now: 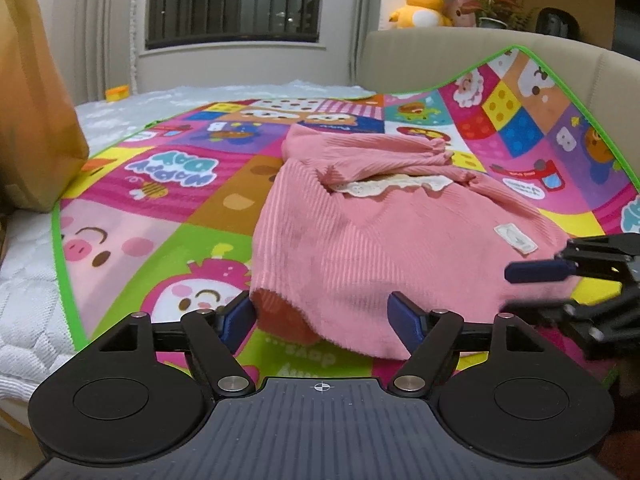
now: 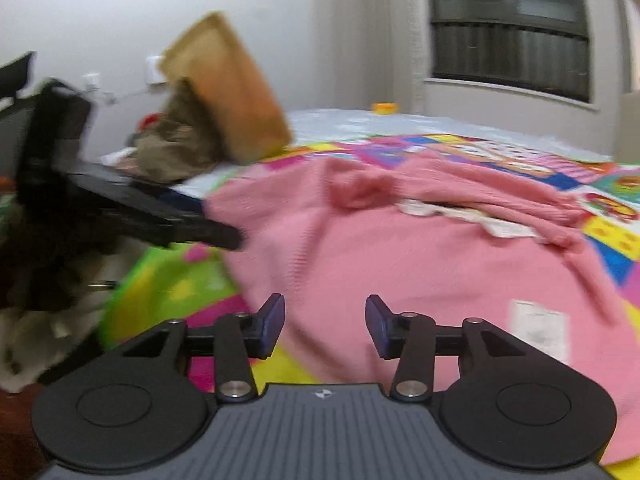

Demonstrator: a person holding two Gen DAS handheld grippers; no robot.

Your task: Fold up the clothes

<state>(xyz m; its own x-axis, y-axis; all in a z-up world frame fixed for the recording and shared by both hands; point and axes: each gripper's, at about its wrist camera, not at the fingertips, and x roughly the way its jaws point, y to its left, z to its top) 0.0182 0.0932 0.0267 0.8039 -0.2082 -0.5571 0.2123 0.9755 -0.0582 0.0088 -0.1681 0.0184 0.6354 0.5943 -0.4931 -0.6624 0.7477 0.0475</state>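
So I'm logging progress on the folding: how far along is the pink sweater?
Early. Done: the pink sweater is laid on the colourful mat, sleeves bunched near the collar. In hand: nothing; the left gripper and right gripper are both open at its near hem. Left: gripping the hem and making the actual folds.

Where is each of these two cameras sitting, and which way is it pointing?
Left wrist view: sits on the left tool, looks across the bed over the pink sweater on the play mat toward the window; its open fingers show, the right tool at the edge.
Right wrist view: sits on the right tool, looks over the sweater toward a box; its open fingers show, the left tool too.
Shared: sweater, mat, window, box.
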